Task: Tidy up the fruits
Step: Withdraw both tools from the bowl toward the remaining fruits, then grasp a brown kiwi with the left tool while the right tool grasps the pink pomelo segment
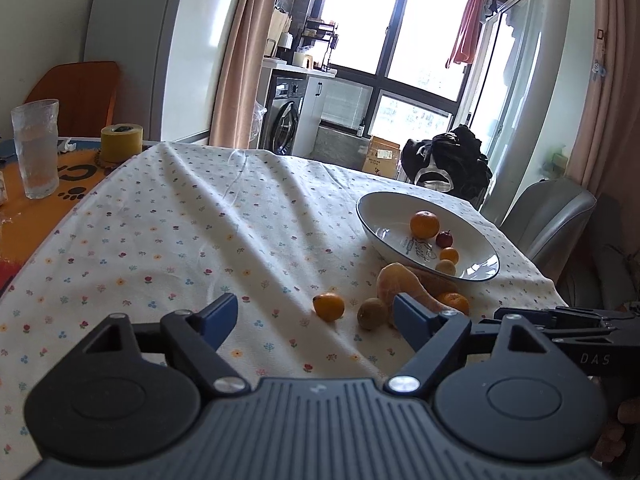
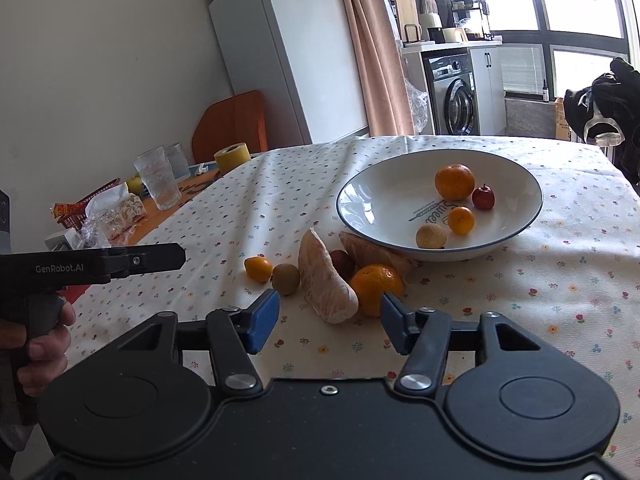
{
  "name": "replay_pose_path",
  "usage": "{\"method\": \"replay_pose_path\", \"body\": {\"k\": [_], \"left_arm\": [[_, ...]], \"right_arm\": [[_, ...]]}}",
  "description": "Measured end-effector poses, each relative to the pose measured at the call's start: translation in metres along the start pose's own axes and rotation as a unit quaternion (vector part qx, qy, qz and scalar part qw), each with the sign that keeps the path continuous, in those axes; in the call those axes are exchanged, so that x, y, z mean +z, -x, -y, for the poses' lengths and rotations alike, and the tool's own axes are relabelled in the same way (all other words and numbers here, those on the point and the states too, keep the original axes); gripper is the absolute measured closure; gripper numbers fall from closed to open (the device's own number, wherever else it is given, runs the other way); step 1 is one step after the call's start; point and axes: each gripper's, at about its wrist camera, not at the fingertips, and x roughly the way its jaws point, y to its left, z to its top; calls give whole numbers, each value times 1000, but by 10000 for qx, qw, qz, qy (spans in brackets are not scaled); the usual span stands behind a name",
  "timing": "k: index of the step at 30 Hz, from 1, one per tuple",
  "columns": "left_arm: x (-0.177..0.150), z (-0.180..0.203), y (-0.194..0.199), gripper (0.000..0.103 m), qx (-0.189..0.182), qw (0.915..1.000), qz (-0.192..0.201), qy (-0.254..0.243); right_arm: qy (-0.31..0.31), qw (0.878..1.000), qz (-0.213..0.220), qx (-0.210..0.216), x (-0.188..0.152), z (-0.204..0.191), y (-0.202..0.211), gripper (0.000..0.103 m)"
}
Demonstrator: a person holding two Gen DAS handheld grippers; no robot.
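left gripper (image 1: pixel 316 316): fingers wide apart, empty | right gripper (image 2: pixel 328 320): fingers wide apart, empty | bowl (image 2: pixel 516 172) at 1 o'clock holds four fruits | loose fruits (image 2: pixel 328 280) on tabletop (image 2: pixel 540 300) at 12 | right view alone shows dark red fruit (image 2: pixel 342 262) behind pomelo segment (image 2: pixel 320 276)

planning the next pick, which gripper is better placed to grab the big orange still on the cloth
Right, probably. The right gripper is open and the big orange sits just ahead, touching its right finger's line. The left gripper is open too, but faces the small orange and kiwi instead.
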Motion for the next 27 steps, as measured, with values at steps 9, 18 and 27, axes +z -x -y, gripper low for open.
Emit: {"method": "replay_pose_path", "body": {"k": [9,18,27], "left_arm": [[-6,15,-24,52,-284,9993,-240,-96],[-7,29,-46,59,-359,9982,-423,-229],[-7,36,-71,61,-320,9976,-560,-232]], "right_arm": [[-23,9996,-191,183,-3,5,-11,63],[-69,9992,-192,347,0,12,-19,69],[-69,9986,-84,527,9,16,-23,70]]}}
